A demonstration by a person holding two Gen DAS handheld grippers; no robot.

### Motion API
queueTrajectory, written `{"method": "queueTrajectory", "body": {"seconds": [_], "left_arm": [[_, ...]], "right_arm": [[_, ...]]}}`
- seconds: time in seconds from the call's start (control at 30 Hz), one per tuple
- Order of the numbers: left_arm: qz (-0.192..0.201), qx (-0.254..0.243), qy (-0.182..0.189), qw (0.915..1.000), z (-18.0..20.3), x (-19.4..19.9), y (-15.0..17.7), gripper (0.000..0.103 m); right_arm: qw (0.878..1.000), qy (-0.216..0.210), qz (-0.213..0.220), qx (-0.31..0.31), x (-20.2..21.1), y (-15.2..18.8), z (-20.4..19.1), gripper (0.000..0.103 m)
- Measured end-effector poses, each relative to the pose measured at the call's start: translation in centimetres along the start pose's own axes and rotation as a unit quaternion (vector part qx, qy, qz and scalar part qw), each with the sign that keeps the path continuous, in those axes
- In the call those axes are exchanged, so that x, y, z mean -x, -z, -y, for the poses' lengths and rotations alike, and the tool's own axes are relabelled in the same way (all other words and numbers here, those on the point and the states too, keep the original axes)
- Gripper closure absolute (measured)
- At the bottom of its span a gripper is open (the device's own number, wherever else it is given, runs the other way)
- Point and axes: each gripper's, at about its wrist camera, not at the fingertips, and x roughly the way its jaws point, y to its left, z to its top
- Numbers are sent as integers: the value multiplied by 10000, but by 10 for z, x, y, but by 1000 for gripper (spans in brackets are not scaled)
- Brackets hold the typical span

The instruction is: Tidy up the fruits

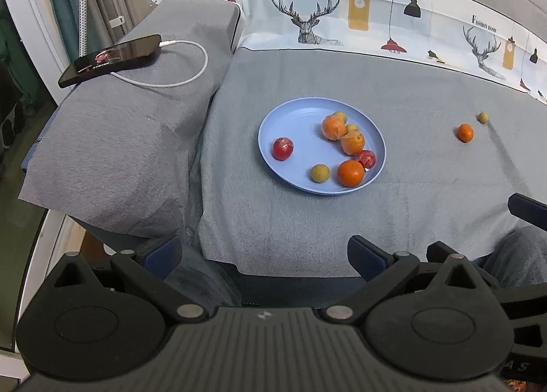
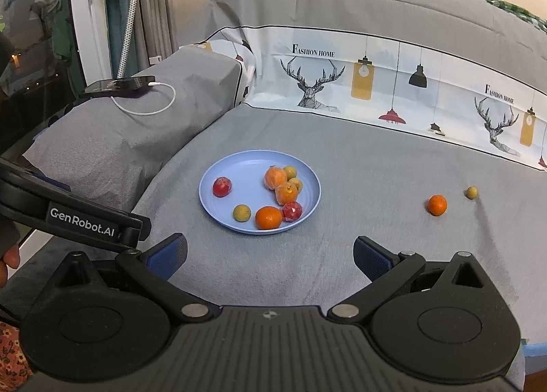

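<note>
Grey cloth (image 2: 342, 255) covers the soft surface, with a raised cushion at its left edge carrying a phone (image 1: 109, 58) on a cable. Near the middle sits a blue plate (image 2: 239, 166) holding most of the fruit. A small orange (image 2: 437, 204) and a small yellow-green fruit (image 2: 472, 192) lie loose toward the right edge, just beside each other. Both the left gripper (image 1: 263, 251) and right gripper (image 2: 270, 255) hang near the front edge, jaws spread and empty. Round fruit on yielding cloth may roll off the right edge if nudged, and a hard pinch could squirt it sideways. Dropping one onto the crowded plate could knock the others out.
</note>
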Motion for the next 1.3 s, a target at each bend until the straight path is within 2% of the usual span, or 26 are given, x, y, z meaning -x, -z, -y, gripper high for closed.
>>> {"method": "queueTrajectory", "body": {"seconds": [0.53, 0.77, 0.97, 1.07, 1.17, 1.23, 1.3], "left_arm": [[-295, -105, -59, 9995, 7, -21, -7, 0], [-497, -182, -11, 9986, 20, -38, -18, 0], [-586, -415, 287, 9970, 58, -58, -39, 0], [-644, -544, 571, 9948, 88, -74, -55, 0], [-511, -817, 710, 9928, 128, -92, -74, 0], [-391, -1010, 926, 9898, 156, -105, -87, 0], [-279, -1193, 1118, 9861, 188, -123, -98, 0]], "right_arm": [[9991, 111, -158, -368, -22, 4, 18, 1], [9966, 339, -176, -729, -35, 4, 47, 1], [9903, 954, 52, -1006, -43, -1, 101, 1], [9830, 1267, 183, -1315, -47, -3, 143, 1], [9728, 1630, 302, -1617, -57, -4, 191, 1], [9692, 1671, 404, -1761, -67, -5, 220, 1], [9704, 1501, 562, -1806, -82, -7, 249, 1]]}}
